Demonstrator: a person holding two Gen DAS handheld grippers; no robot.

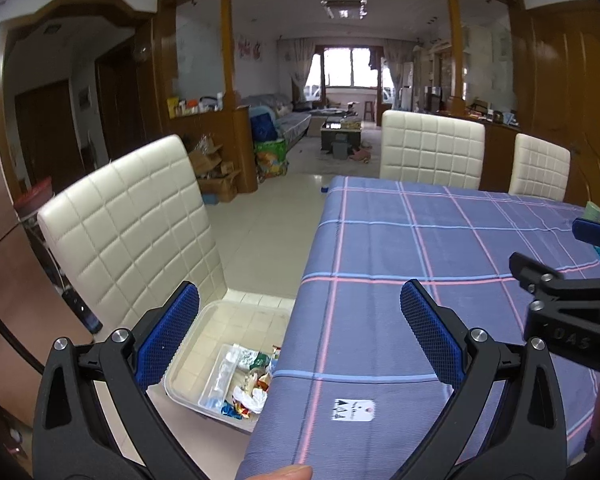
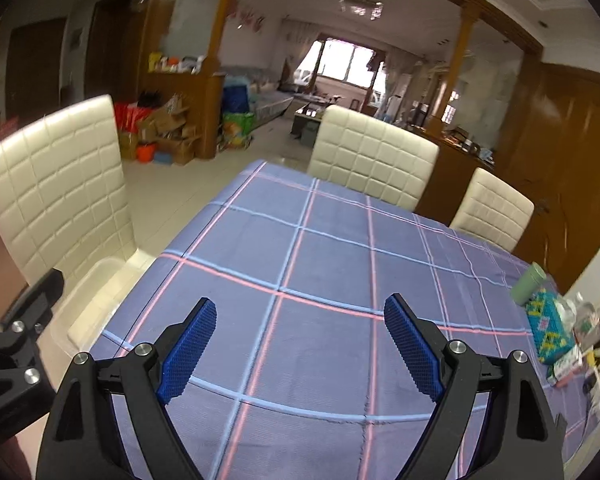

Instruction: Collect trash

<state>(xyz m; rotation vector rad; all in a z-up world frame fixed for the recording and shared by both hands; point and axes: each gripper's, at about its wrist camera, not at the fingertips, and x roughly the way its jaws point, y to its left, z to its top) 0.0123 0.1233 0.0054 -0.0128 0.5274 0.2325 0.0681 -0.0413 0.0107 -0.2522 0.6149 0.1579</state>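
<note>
Crumpled trash (image 1: pixel 249 398) in clear plastic bin (image 1: pixel 192 344), plaid tablecloth (image 1: pixel 420 280), both grippers' jaws released, empty

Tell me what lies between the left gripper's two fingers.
In the left wrist view, the open left gripper frames the plaid tablecloth's corner, and beside it the clear bin of trash on the cream chair.

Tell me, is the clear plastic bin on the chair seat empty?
No, the clear plastic bin on the chair seat already holds wrappers and crumpled paper, seen in the left wrist view.
</note>
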